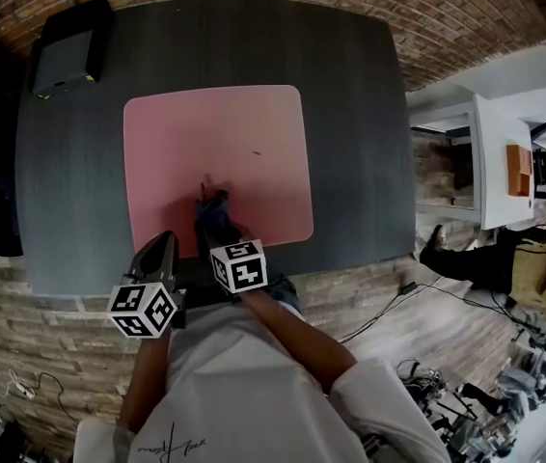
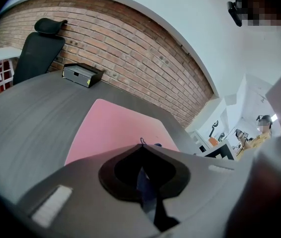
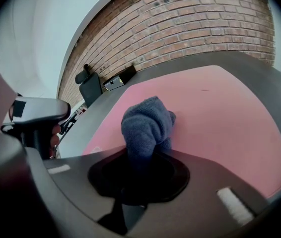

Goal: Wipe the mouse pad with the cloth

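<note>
Right tool [image 3: 145, 151] clamped on blue cloth [image 3: 148, 120], bottom centre of pink mouse pad [image 1: 215, 152]; left tool [image 2: 141, 143] jaws together, lower left at worktop [image 1: 350, 114] edge.

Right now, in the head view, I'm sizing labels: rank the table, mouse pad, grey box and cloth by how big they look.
1. the table
2. the pink mouse pad
3. the grey box at the far left corner
4. the blue cloth, only partly visible, clearly smallest
</note>
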The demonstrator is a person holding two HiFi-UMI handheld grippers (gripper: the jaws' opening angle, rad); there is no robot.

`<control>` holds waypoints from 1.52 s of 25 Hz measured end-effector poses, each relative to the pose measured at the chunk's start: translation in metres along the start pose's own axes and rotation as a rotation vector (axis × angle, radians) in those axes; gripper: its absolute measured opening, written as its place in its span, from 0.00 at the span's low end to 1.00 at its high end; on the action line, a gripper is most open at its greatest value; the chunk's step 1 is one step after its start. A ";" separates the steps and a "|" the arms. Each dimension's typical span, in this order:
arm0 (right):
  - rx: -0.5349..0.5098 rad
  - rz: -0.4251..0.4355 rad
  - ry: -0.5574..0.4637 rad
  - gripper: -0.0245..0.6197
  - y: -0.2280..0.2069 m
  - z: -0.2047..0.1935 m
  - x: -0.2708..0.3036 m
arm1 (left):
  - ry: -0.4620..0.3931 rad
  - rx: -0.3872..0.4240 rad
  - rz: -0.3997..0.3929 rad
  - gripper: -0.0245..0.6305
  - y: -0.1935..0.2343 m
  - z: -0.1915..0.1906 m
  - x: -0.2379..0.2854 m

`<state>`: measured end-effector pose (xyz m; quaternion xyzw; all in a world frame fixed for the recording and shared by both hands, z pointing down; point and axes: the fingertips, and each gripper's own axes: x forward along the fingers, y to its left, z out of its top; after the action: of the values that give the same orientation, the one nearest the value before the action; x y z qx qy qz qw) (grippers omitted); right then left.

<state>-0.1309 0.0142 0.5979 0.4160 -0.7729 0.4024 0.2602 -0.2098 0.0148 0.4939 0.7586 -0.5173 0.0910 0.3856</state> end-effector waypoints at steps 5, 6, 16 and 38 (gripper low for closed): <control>-0.003 0.011 -0.002 0.15 0.004 0.003 0.002 | -0.011 -0.010 0.007 0.06 -0.002 0.002 0.001; -0.004 0.013 -0.001 0.15 0.005 0.003 0.003 | -0.011 -0.009 0.008 0.06 -0.002 0.003 0.001; 0.006 0.040 -0.011 0.15 0.014 0.009 0.011 | 0.012 0.011 0.015 0.06 0.001 -0.002 0.003; -0.029 0.101 0.014 0.15 0.038 0.021 0.035 | -0.002 -0.020 0.040 0.06 0.015 0.000 -0.002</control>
<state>-0.1827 -0.0060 0.5964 0.3697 -0.7968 0.4068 0.2508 -0.2235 0.0137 0.5007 0.7442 -0.5335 0.0927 0.3910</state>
